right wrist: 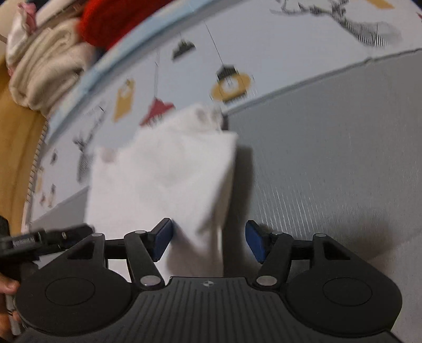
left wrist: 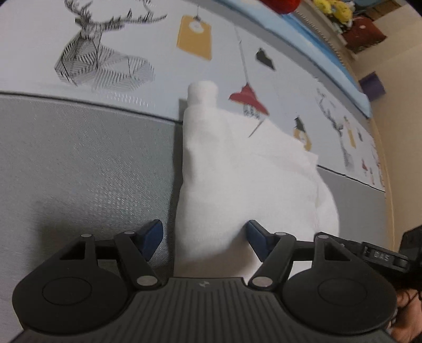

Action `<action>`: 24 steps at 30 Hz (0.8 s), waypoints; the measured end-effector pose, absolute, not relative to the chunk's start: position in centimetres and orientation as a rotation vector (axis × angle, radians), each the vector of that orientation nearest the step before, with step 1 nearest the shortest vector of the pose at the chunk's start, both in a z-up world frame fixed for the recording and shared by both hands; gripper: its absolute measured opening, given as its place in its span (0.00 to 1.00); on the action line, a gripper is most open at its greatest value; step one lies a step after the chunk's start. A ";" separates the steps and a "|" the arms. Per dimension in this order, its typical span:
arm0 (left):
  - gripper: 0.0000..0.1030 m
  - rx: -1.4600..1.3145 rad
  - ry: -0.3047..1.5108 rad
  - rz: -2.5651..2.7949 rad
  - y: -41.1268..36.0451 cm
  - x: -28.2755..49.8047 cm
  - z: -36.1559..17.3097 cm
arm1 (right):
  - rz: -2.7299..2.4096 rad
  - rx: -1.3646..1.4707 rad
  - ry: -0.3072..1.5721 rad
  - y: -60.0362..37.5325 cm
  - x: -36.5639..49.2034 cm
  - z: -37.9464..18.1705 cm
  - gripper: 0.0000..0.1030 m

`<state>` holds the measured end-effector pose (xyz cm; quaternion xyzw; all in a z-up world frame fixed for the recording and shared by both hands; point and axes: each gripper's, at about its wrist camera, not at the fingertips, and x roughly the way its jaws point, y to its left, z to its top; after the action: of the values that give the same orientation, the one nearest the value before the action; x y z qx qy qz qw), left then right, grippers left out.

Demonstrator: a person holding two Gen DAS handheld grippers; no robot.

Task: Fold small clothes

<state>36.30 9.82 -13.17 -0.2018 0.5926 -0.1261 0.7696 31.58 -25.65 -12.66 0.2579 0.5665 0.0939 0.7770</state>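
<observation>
A small white garment (left wrist: 237, 168) lies folded on the grey and patterned mat, one narrow end pointing away. My left gripper (left wrist: 204, 238) is open, its blue pads either side of the garment's near edge, the cloth lying between them. In the right wrist view the same white garment (right wrist: 163, 174) lies ahead. My right gripper (right wrist: 208, 242) is open, its blue pads astride the garment's near right corner. Neither gripper is closed on the cloth.
The mat has a grey woven part (left wrist: 87, 163) and a pale printed part with a deer (left wrist: 97, 52), tags and lamps. A light blue strip (left wrist: 316, 39) borders it. Folded beige towels (right wrist: 44, 71) and a red item (right wrist: 116, 21) lie beyond the edge.
</observation>
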 end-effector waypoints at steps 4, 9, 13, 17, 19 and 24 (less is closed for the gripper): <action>0.67 -0.455 1.271 -0.264 8.8 36.9 -14.2 | 0.194 0.596 1.235 -25.2 31.7 -13.3 0.61; 0.39 -0.415 1.224 -0.272 8.0 37.4 -13.5 | 0.219 0.622 1.216 -24.2 32.2 -13.3 0.27; 0.34 -0.396 1.124 -0.291 7.9 38.2 -11.4 | 0.224 0.609 1.154 -24.2 33.0 -12.2 0.23; 0.38 -0.426 0.950 -0.292 8.1 38.8 -7.7 | 0.228 0.578 1.009 -23.9 34.0 -9.9 0.22; 0.61 -0.439 0.827 -0.244 8.7 38.7 -5.9 | 0.225 0.541 0.895 -23.5 34.2 -8.2 0.26; 0.72 -0.469 0.951 -0.176 10.8 39.6 -7.7 | 0.069 0.458 0.771 -24.1 34.8 -7.0 0.71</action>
<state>39.57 10.78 -7.75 -0.2235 0.4529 -0.0837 0.8591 34.85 -24.08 -6.99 0.2214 0.3726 0.0336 0.9006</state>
